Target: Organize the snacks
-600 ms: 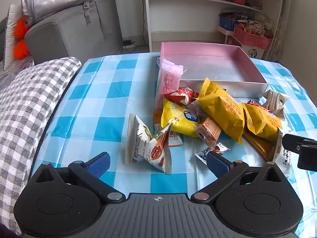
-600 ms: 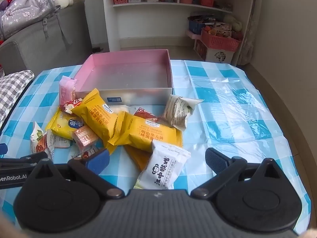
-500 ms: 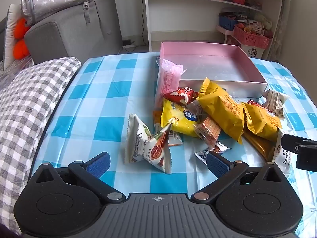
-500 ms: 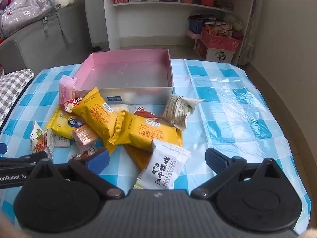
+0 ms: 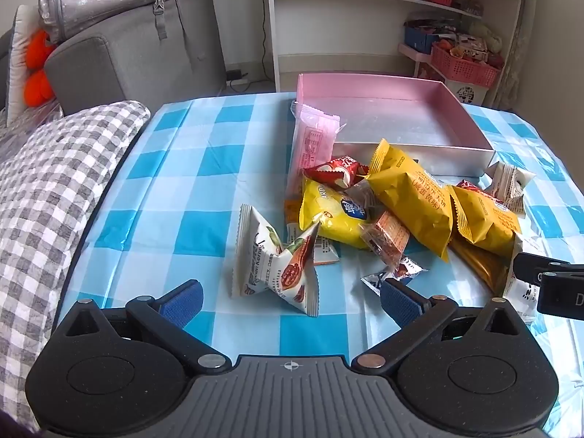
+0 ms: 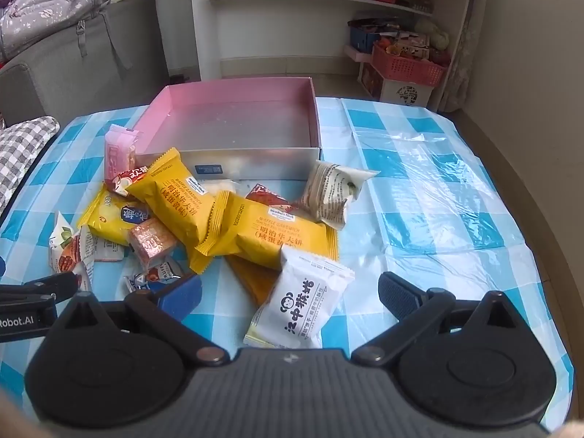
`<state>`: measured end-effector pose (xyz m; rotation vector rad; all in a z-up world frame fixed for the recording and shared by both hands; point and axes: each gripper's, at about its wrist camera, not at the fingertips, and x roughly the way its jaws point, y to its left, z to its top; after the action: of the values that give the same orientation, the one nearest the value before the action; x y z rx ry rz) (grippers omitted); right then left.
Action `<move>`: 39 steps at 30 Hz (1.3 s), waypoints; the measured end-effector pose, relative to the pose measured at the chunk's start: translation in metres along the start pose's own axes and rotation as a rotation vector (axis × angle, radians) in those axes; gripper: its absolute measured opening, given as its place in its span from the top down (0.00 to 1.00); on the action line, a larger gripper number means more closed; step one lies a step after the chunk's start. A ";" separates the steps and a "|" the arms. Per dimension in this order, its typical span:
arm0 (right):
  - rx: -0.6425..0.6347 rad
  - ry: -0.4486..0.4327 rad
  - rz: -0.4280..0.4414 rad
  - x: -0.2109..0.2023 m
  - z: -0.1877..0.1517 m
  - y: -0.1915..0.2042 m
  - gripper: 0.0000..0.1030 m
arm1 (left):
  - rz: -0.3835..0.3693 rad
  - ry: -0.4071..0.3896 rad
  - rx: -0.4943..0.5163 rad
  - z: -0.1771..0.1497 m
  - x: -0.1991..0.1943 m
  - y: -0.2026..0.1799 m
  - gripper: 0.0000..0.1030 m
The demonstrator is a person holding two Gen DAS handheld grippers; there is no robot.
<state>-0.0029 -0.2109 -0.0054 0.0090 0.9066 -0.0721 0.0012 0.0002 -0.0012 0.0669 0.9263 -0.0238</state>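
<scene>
A heap of wrapped snacks lies on the blue-checked tablecloth in front of an empty pink box (image 5: 387,116) (image 6: 233,124). My left gripper (image 5: 292,301) is open above a white pyramid-shaped nut packet (image 5: 277,262). My right gripper (image 6: 290,294) is open over a white pouch with black characters (image 6: 303,303). Two yellow waffle packs (image 6: 175,197) (image 6: 277,233), a pink wafer pack (image 5: 314,142) and a small orange cube pack (image 5: 387,237) lie in the heap. Neither gripper touches a snack.
A grey checked cushion (image 5: 47,189) borders the table's left edge. A grey sofa with a silver backpack (image 5: 102,3) stands behind it. White shelves (image 6: 328,18) and red baskets (image 6: 408,65) are at the back. Bare cloth stretches to the right (image 6: 438,189).
</scene>
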 end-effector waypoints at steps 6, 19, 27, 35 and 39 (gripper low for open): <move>0.001 0.001 0.000 0.000 0.000 0.000 0.00 | 0.002 0.007 0.009 -0.002 0.001 0.000 0.00; 0.003 0.003 -0.004 0.000 0.000 -0.001 0.00 | -0.001 0.009 0.011 -0.002 0.003 -0.001 0.00; 0.002 0.005 -0.003 0.000 0.000 -0.001 0.00 | 0.000 0.009 0.008 -0.002 0.004 -0.001 0.00; 0.002 0.006 -0.004 0.000 0.000 -0.001 0.00 | -0.003 0.008 0.004 -0.002 0.003 0.001 0.00; 0.002 0.006 -0.004 0.000 0.000 -0.001 0.00 | -0.002 0.008 0.003 -0.002 0.003 0.001 0.00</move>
<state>-0.0029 -0.2121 -0.0057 0.0091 0.9129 -0.0765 0.0018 0.0009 -0.0047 0.0689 0.9343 -0.0271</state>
